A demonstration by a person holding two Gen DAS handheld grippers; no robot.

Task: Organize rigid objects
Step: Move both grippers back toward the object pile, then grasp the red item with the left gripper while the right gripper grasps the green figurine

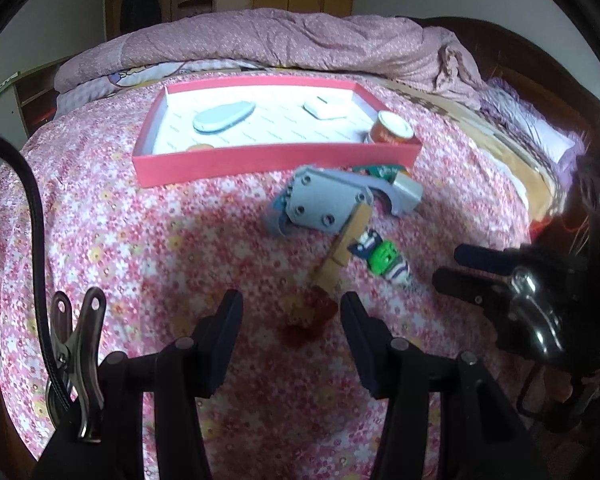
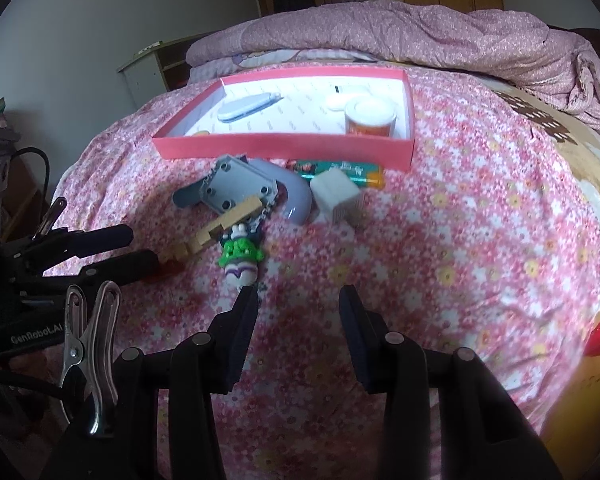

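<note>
Left claw (image 1: pixel 291 320) agape, straddling small red-orange toy (image 1: pixel 310 314) on bedspread (image 1: pixel 140 248).

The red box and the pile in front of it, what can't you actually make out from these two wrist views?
- Small orange item inside the red box: near wall hides most of it, both views.
- Green tube: box wall and white cube cover part; label too blurred to read.
- Red-brown object between the left gripper fingers: motion-blurred, shape unclear.
- Toy figure: upper part hidden under the wooden piece.
</note>
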